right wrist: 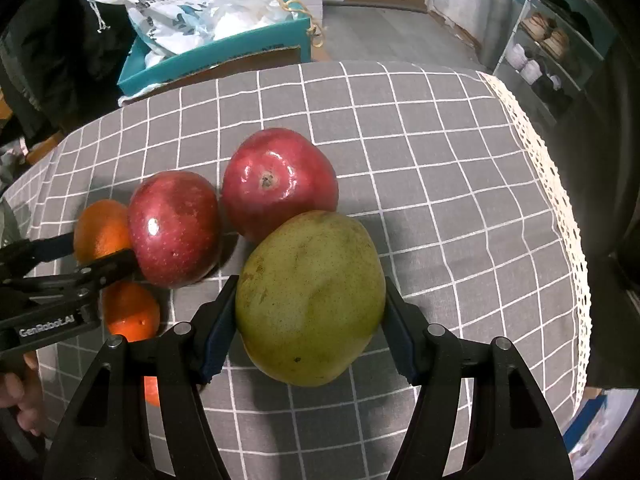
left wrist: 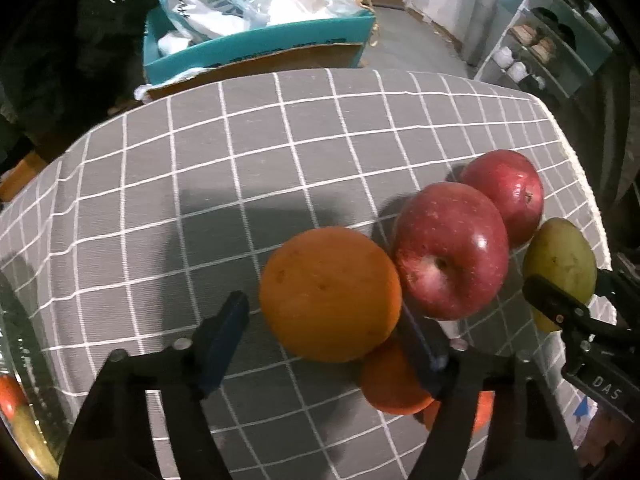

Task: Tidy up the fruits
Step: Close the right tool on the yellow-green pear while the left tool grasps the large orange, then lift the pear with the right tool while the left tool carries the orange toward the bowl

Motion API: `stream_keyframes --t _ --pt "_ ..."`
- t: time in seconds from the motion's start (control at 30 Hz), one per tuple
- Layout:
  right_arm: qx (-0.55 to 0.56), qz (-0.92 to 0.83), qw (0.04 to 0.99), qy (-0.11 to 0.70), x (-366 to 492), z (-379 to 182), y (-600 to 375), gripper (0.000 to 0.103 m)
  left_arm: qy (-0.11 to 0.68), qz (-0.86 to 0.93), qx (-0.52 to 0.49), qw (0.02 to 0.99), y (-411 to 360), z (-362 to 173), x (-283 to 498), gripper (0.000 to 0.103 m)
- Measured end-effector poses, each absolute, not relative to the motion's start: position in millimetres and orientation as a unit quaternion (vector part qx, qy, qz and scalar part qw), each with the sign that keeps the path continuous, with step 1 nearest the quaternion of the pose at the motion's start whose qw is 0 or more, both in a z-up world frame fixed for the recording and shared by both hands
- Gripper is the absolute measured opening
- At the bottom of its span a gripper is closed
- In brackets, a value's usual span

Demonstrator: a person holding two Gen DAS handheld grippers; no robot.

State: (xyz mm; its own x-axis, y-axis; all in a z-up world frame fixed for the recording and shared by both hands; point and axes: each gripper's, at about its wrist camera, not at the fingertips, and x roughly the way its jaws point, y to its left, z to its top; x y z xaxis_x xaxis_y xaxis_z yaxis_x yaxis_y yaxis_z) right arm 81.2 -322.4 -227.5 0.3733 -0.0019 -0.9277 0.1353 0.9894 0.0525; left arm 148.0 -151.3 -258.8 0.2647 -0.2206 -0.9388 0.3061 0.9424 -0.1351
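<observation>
The right tongs (right wrist: 310,312) grip a green mango (right wrist: 310,300), both pads pressed to its sides, near the bench's (right wrist: 460,184) right edge; the left tongs (left wrist: 320,320) straddle an orange (left wrist: 330,294), right pad touching, left pad just clear; two red apples (left wrist: 452,250) (left wrist: 506,196) lie beside it, toward the right edge; another orange (left wrist: 390,384) sits nearer the front edge.

Fruit row on counter (right wrist: 460,168): orange (left wrist: 330,294) leftmost, near apple (left wrist: 450,250) touching its right, far apple (right wrist: 280,184) behind-right, mango (right wrist: 310,298) rightmost, second orange (right wrist: 130,312) in front. Box (right wrist: 216,52) behind counter.
</observation>
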Motion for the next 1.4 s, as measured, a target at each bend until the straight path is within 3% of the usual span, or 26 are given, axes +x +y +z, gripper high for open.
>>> stream_keyframes --t 0.4,1.4 --pt "0.038 -0.045 0.840 0.539 77.5 -213.5 -317.1 0.066 0.567 -0.144 0.032 0.811 -140.1 -242.9 141.4 0.064" --pt "-0.005 -0.014 0.895 0.446 56.7 -121.1 -277.6 0.066 0.465 -0.110 0.041 0.877 -97.3 -140.7 87.9 0.064"
